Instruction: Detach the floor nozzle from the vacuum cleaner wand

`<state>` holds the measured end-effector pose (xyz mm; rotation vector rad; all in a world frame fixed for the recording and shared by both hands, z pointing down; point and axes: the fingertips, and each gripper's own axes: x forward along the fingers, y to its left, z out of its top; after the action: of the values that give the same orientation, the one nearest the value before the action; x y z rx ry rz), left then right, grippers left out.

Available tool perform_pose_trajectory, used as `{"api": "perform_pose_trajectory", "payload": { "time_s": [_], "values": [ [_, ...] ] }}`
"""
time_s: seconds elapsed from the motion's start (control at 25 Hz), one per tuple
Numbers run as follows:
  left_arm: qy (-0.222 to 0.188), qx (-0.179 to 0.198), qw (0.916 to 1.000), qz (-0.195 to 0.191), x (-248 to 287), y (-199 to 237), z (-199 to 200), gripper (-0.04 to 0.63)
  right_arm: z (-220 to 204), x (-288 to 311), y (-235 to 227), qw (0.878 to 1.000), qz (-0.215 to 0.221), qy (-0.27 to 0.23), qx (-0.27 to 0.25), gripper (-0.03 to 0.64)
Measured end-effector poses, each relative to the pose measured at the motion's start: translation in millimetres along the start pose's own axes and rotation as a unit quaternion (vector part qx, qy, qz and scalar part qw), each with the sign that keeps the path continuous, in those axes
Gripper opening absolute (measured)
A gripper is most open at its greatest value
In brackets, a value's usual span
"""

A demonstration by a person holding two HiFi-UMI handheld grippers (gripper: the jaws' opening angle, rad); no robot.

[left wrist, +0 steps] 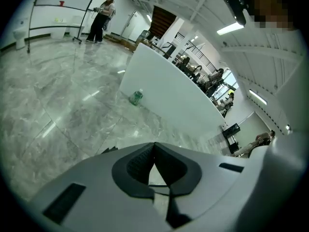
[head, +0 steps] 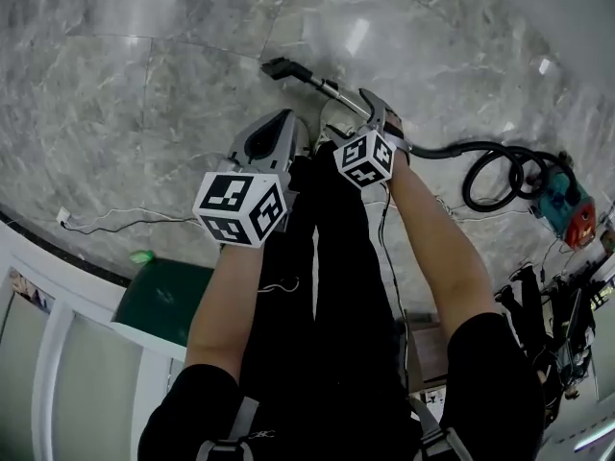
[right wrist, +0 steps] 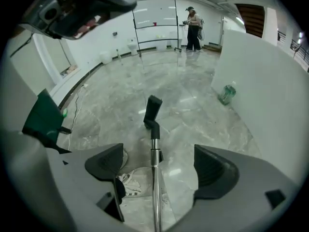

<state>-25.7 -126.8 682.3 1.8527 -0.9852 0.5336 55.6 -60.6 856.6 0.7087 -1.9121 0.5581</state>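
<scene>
The person stood on a grey marble floor with both tools lowered in front of the legs. The left tool was fully closed, pad against pad, with nothing between them. The right tool stood wide open around the metal wand, which ran up the middle of the gap, clear of both pads (neither one touched it). The black floor nozzle was joined to the wand's far end and lay on the floor ahead; from the head view it showed at the top, beyond both tools. A dark hose curled away at the right to the vacuum cleaner body. A green bottle stood at the foot of a white partition.
</scene>
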Motion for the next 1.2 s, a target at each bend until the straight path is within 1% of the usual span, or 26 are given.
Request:
{"api": "perform_pose_trajectory", "payload": {
  "time_s": [0.2, 0.28, 0.36, 0.48, 0.64, 0.72, 0.84, 0.96, 1.0, 1.04, 1.16, 1.2],
  "values": [
    [0.038, -0.027, 0.9987, 0.018, 22, 54, -78, 0.009, -56, 109, 5, 0.999, -0.007, 0.052, 0.011, 0.445],
    [0.053, -0.034, 0.9978, 0.023, 25, 71, -104, 0.009, -80, 143, 9, 0.997, -0.007, 0.076, 0.005, 0.445],
    [0.063, -0.036, 0.9970, 0.025, 30, 84, -123, 0.009, -100, 172, 8, 0.995, -0.014, 0.095, -0.013, 0.445],
    [0.071, -0.042, 0.9963, 0.024, 36, 97, -140, 0.009, -121, 205, 12, 0.993, -0.017, 0.112, -0.034, 0.445],
    [0.068, -0.056, 0.9959, 0.020, 46, 109, -151, 0.009, -141, 233, 19, 0.991, -0.006, 0.128, -0.029, 0.445],
    [0.071, -0.061, 0.9956, 0.010, 56, 110, -158, 0.009, -147, 244, 19, 0.991, 0.000, 0.132, -0.024, 0.445],
    [0.086, -0.055, 0.9947, -0.008, 73, 104, -168, 0.009, -152, 259, 12, 0.989, 0.002, 0.143, -0.028, 0.443],
    [0.099, -0.054, 0.9935, -0.016, 80, 101, -174, 0.009, -156, 267, 12, 0.986, 0.022, 0.161, -0.027, 0.440],
    [0.102, -0.059, 0.9929, -0.016, 80, 100, -177, 0.009, -157, 267, 13, 0.986, 0.029, 0.162, -0.021, 0.426],
    [0.106, -0.066, 0.9920, -0.016, 81, 100, -180, 0.009, -159, 266, 14, 0.986, 0.036, 0.164, -0.016, 0.385],
    [0.113, -0.079, 0.9902, -0.021, 83, 95, -185, 0.009, -161, 262, 19, 0.984, 0.051, 0.172, -0.018, 0.312],
    [0.114, -0.080, 0.9900, -0.023, 84, 92, -185, 0.009, -158, 260, 21, 0.984, 0.054, 0.170, -0.027, 0.239]
  ]
}}
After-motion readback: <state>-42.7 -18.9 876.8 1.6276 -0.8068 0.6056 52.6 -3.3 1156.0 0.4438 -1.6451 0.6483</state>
